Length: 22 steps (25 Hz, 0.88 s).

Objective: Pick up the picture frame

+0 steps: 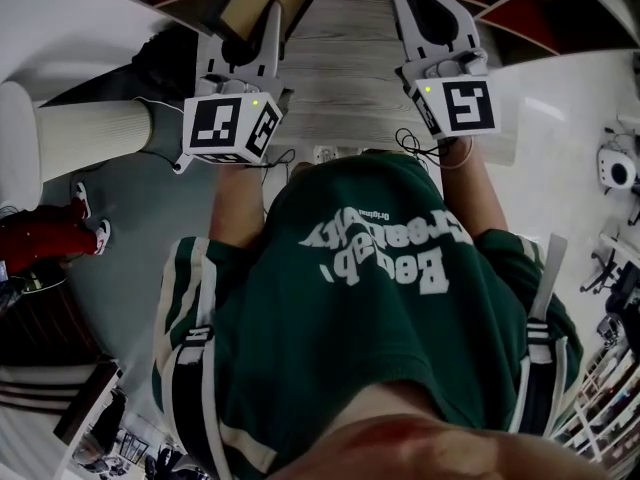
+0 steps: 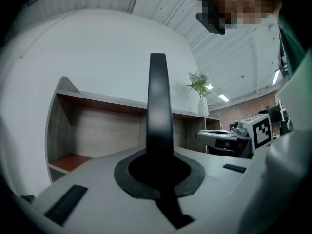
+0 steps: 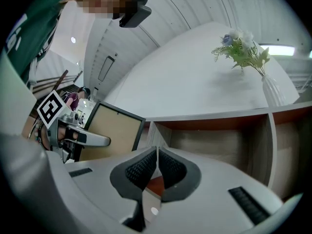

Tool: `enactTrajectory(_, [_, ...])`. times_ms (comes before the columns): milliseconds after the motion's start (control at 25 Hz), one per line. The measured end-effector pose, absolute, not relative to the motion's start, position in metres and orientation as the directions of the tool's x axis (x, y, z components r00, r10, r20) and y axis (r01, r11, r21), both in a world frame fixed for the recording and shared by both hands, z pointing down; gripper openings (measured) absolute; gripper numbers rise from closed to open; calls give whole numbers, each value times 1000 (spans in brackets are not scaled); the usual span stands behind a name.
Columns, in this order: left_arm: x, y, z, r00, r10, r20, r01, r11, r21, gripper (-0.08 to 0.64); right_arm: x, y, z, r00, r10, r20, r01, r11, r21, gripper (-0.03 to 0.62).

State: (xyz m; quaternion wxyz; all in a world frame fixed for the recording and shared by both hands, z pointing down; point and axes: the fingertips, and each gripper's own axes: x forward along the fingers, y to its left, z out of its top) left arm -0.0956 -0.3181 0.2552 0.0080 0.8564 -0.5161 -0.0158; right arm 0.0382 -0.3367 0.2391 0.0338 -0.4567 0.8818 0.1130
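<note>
Left claw (image 1: 250, 43) is clamped shut on the picture frame (image 2: 158, 101). In the left gripper view the frame shows edge-on, as a thin black bar rising upright from between the dark pads. Right claw (image 3: 157, 167) is closed on nothing: its two ribbed black pads meet with only a hairline gap, and a patch of red-brown shelf floor shows beyond them.

From the right gripper view the frame is held up in the air at the left, in front of a shelf unit (image 3: 219, 130) and touching no surface. It is a flat rectangle with a narrow black border around a plain tan panel, which looks like a cardboard back.

The frame is probably light and stiff. Its smooth border may be slippery, and it may be fragile if the hidden front carries glass, which cannot be told from here. The claw has only a narrow bite on one edge, so the frame could pivot or slide. A hold across the border at the middle of a side, pressing on the rim and not the panel, seems safest.

The shelf unit has pale wood-grain backs, red-brown floors and a white top. A slim white vase (image 3: 273, 89) of green and pale flowers stands on that top, against a smooth white curved wall.
</note>
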Motion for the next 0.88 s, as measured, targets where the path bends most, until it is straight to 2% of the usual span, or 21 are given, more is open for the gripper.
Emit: enactTrajectory(880, [-95, -315, 255, 438, -898, -31, -898, -437, -52, 26, 32, -335, 249, -603, -783, -154, -797, 581, 163, 35])
